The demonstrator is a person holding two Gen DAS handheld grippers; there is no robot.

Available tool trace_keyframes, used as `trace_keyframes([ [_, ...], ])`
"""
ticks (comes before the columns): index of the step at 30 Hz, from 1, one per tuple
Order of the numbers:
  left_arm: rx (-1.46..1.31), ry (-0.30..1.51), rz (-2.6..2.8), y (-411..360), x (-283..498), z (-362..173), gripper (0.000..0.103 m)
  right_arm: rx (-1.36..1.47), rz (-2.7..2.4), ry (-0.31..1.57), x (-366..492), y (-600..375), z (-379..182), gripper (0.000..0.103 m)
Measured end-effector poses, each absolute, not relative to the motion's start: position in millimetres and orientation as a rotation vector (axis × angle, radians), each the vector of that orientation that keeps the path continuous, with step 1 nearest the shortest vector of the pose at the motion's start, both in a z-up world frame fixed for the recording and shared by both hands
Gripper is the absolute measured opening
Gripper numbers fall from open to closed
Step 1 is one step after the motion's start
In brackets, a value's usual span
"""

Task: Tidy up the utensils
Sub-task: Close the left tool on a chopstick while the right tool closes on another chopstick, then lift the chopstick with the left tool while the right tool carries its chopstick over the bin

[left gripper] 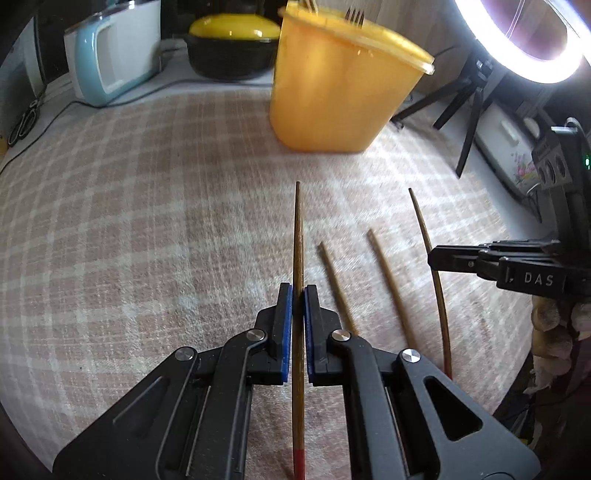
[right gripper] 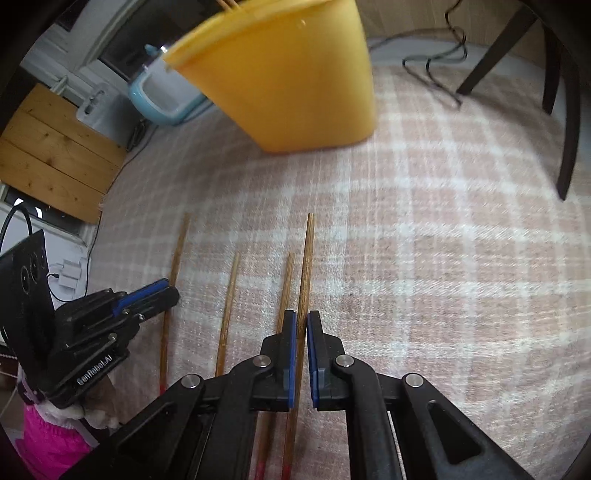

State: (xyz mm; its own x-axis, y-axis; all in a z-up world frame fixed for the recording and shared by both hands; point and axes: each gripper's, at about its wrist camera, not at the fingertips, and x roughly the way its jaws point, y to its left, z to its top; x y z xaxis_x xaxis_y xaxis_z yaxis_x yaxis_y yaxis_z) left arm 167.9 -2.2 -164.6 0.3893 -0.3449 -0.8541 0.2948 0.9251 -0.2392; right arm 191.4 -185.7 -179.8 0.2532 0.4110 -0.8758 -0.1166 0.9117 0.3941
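Left gripper (left gripper: pixel 298 295): clamped on one chopstick (left gripper: pixel 298 236), its tip aimed toward the yellow tub (left gripper: pixel 332 96).
Right gripper (right gripper: pixel 301 325): clamped on another chopstick (right gripper: pixel 306 258), nearer side of the tub.
Loose chopsticks (left gripper: pixel 388 280): two on the checked cloth (left gripper: pixel 147 221), between the grippers, short of the tub.
Tub: already holds forks (left gripper: pixel 355 14).
Risk: thin sticks may swivel in the pads and strike the rim.

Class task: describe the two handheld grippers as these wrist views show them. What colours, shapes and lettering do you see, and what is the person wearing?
Both are black, with angular linkage arms, silver round pivot pins and blue pads on the fingers. The left gripper reads "GenRobot.AI" in the right wrist view; the right gripper reads "DAS" in the left wrist view. Beside the left one is a bright pink sleeve with a pale fluffy cuff.
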Motion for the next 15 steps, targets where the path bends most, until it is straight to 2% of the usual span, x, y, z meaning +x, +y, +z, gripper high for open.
trace_keyframes([
  [15, -0.086, 0.908, -0.414, 6, 159, -94, 0.004, 0.245, 0.411, 0.976, 139, -207, -106, 0.003],
])
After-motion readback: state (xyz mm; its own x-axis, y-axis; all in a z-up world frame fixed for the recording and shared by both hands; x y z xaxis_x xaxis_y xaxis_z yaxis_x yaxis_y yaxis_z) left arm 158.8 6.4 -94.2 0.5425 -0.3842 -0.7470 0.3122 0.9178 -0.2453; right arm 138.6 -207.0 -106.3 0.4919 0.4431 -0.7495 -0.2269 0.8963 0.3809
